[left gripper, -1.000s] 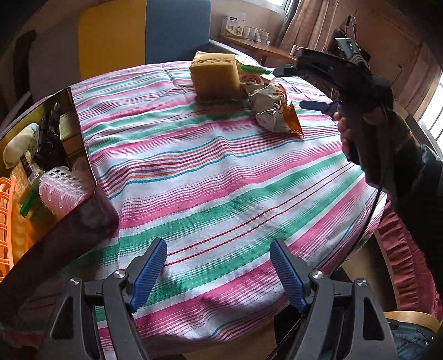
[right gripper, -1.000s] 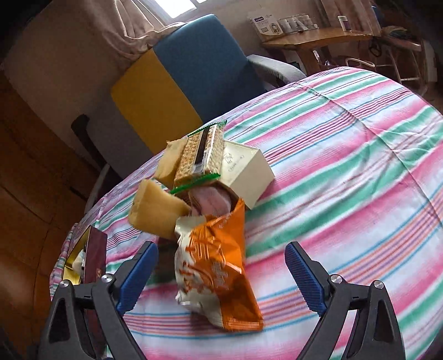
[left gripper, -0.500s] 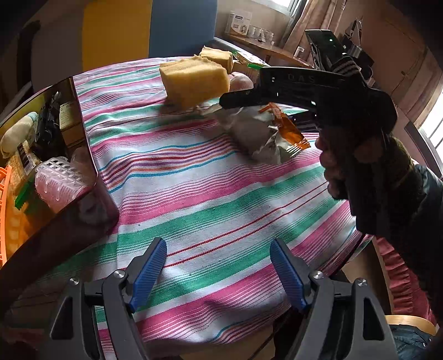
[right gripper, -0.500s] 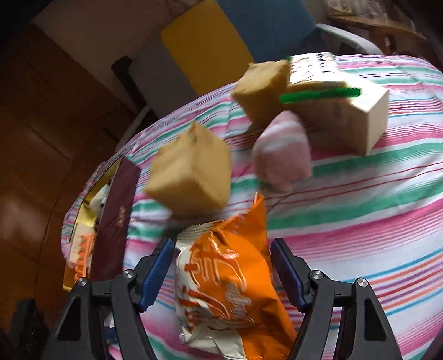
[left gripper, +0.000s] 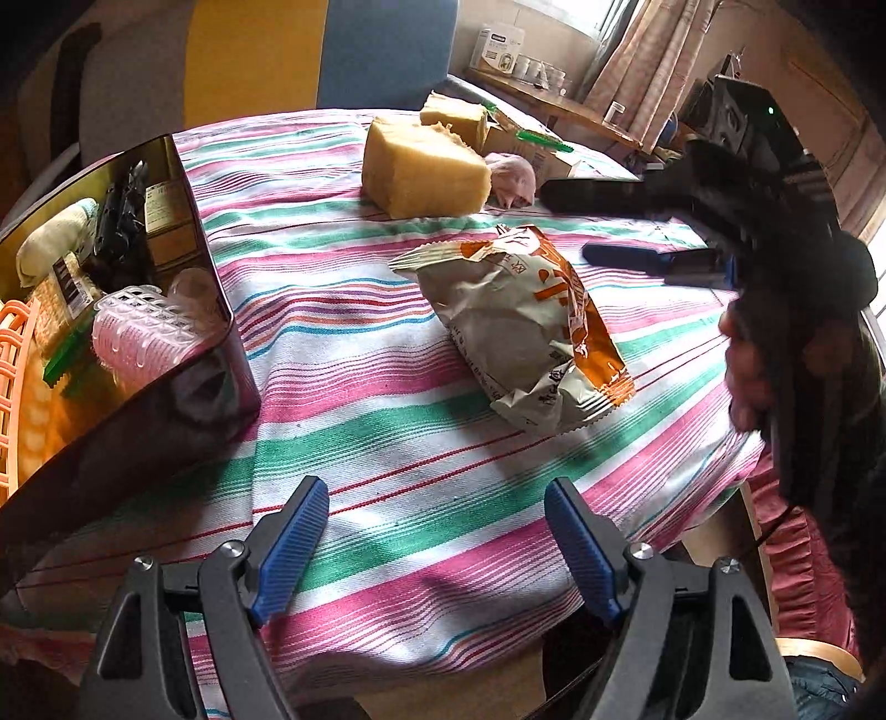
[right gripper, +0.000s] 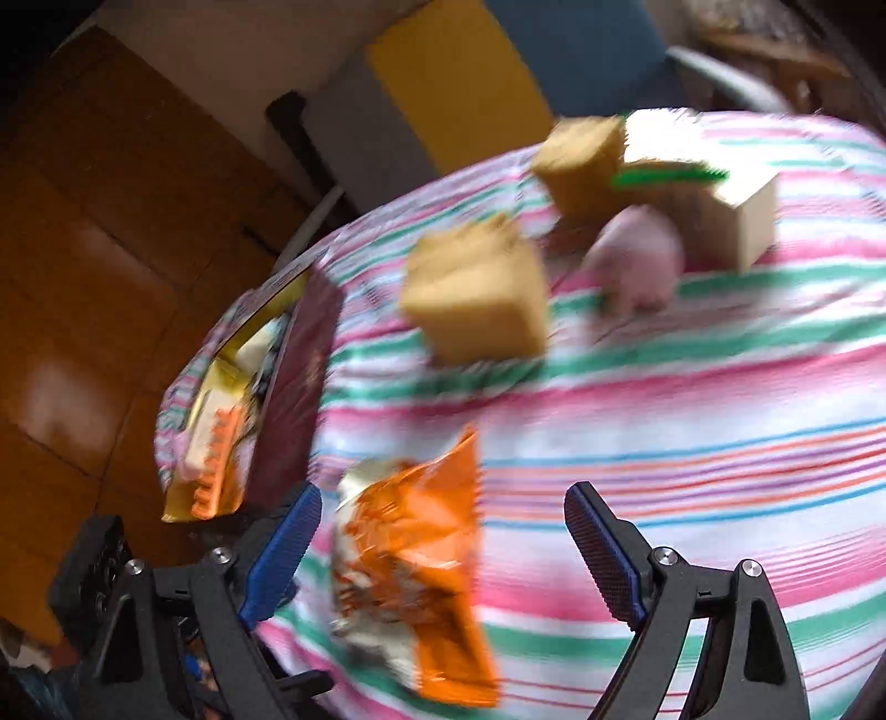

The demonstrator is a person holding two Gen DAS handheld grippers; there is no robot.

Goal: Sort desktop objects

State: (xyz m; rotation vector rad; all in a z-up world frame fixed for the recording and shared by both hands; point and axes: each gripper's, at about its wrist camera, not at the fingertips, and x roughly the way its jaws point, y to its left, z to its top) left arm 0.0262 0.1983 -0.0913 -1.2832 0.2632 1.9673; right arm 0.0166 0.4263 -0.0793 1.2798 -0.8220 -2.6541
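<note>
An orange and white snack bag [left gripper: 526, 327] lies on the striped tablecloth [left gripper: 343, 421] in the middle; in the blurred right wrist view the bag [right gripper: 410, 576] lies loose between the open fingers. My right gripper [right gripper: 443, 548] is open; in the left wrist view the right gripper [left gripper: 587, 221] hovers just right of the bag. My left gripper [left gripper: 437, 537] is open and empty above the near table edge. A yellow sponge block [left gripper: 423, 166] sits beyond the bag, with a second sponge [left gripper: 454, 119], a pink item [left gripper: 512, 177] and a cardboard box [left gripper: 526, 152] behind it.
A dark box [left gripper: 183, 354] at the left holds a pink ridged item [left gripper: 141, 327], an orange basket [left gripper: 16, 354] and other things. A yellow and blue chair [left gripper: 310, 50] stands behind the table. A wooden shelf [left gripper: 554, 99] is at the far right.
The snack bag has been pulled away from the pile toward the table's middle and near side. My right gripper has opened wider and pulled back; the bag now lies loose.
</note>
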